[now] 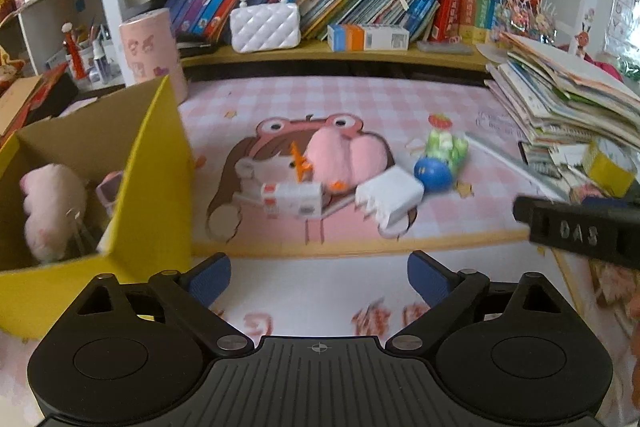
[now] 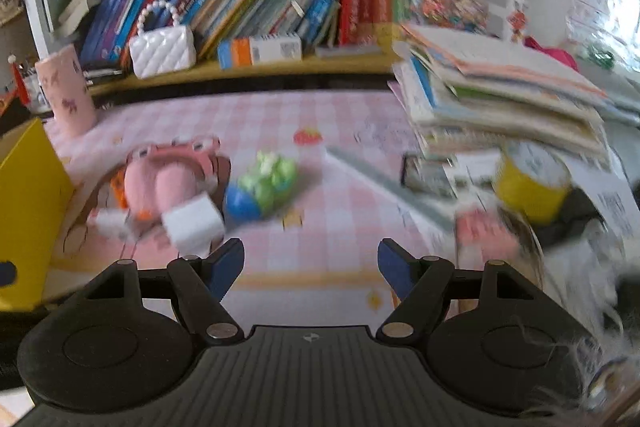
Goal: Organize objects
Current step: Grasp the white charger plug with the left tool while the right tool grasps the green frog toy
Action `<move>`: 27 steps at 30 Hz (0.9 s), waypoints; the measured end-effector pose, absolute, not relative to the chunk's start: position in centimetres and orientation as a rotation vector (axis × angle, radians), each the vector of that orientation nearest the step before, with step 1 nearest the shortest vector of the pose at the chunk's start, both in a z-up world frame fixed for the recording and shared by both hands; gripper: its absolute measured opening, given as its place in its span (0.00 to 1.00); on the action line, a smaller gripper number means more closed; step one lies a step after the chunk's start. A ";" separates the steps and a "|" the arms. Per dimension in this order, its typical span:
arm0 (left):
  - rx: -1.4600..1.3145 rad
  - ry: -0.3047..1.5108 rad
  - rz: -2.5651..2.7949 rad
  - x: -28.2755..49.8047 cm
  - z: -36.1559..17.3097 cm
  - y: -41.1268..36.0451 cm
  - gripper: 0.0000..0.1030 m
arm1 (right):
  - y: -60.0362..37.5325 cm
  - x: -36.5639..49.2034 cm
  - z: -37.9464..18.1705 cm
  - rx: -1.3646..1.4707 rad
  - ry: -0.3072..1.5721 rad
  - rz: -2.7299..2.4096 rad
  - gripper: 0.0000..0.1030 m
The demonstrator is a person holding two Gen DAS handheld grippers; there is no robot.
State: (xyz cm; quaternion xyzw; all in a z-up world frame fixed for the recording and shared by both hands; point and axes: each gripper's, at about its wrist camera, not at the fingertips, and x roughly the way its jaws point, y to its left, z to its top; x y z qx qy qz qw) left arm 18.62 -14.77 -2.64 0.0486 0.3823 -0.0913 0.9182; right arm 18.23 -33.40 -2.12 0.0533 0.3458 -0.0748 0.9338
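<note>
I had both tools held back from the clutter, so I judged this a moment between picks: the left gripper (image 1: 319, 277) stood with its blue pads wide apart and nothing between them, and the right gripper (image 2: 311, 263) was likewise spread and empty. The yellow cardboard box (image 1: 152, 187) sat at the left edge of the tabletop (image 1: 400, 107), already holding a pink plush (image 1: 52, 211) and a small pink item I could not identify. The things yet to be sorted lay together on the pink checked mat: a pink plush toy (image 1: 340, 157), a white carton with red print (image 1: 292, 201), a white block (image 1: 390, 199) just beside it, and a green toy with a blue ball end (image 1: 438, 163) a little apart to the right. My guess was that the next move called for one gripper to go forward and down over the nearest piece, probably the white block, and close on it. The only writing I could make out was "DAS" on the right tool's black body (image 1: 580, 233); the book spines and the carton's print were too blurred to read.
</note>
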 end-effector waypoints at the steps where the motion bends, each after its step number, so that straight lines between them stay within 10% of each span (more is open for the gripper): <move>1: 0.101 0.783 -0.189 19.1 -2.7 -15.2 0.89 | -33.8 19.2 -2.0 0.110 0.703 -0.141 0.70; 27: 0.026 0.852 -0.171 28.3 -9.1 -22.2 0.67 | -36.2 29.5 -4.5 0.109 0.779 0.029 0.80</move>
